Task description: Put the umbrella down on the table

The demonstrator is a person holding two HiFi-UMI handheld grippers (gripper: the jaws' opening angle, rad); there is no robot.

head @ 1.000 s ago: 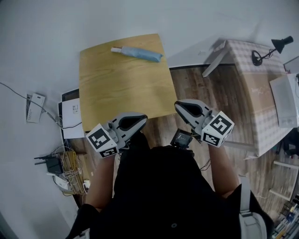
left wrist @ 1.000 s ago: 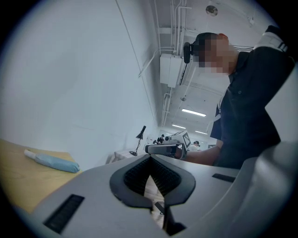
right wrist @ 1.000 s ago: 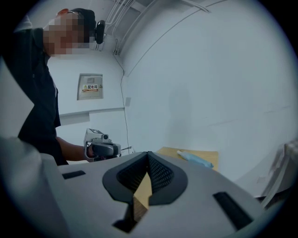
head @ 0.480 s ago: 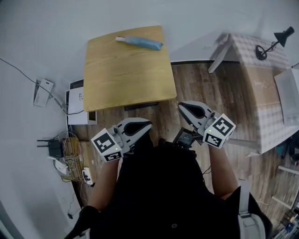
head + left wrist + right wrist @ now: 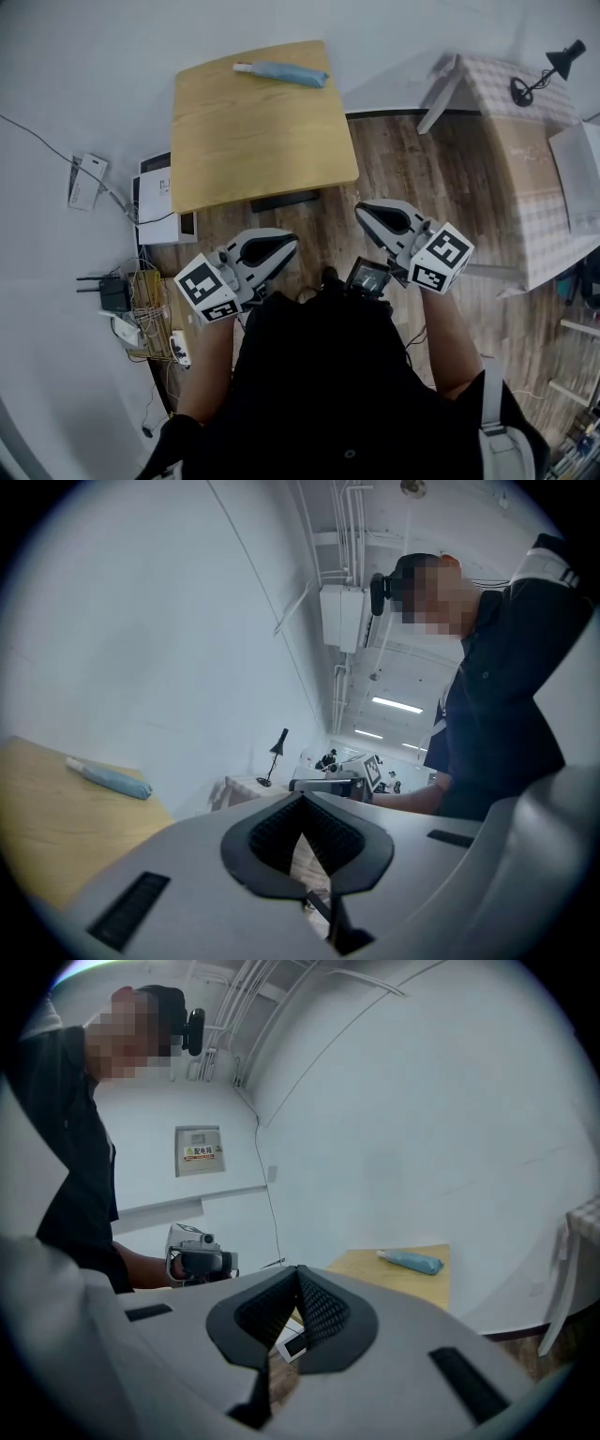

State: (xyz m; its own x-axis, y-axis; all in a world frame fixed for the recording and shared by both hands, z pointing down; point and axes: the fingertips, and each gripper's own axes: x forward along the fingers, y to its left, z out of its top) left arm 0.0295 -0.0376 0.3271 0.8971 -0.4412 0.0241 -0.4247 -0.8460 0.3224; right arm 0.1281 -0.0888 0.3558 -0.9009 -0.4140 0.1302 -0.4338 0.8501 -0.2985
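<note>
The folded light-blue umbrella (image 5: 281, 73) lies flat along the far edge of the wooden table (image 5: 262, 150), with nothing touching it. My left gripper (image 5: 286, 246) and right gripper (image 5: 367, 214) hang over the floor in front of the table, close to the person's body and well short of the umbrella. Both are shut with nothing in them. The left gripper view shows the umbrella (image 5: 108, 778) far off to the left past the closed left gripper (image 5: 302, 799). In the right gripper view the umbrella (image 5: 411, 1261) rests on the table beyond the closed right gripper (image 5: 298, 1271).
A white box (image 5: 159, 202) stands on the floor left of the table, with a router and tangled cables (image 5: 127, 314) nearer me. To the right stands a checked-cloth table (image 5: 525, 159) with a black desk lamp (image 5: 544, 75). Wood floor (image 5: 403, 159) lies between.
Both grippers have drawn back from the table's near edge and now hang over the floor. The table sits farther away in view. The umbrella has not moved.
</note>
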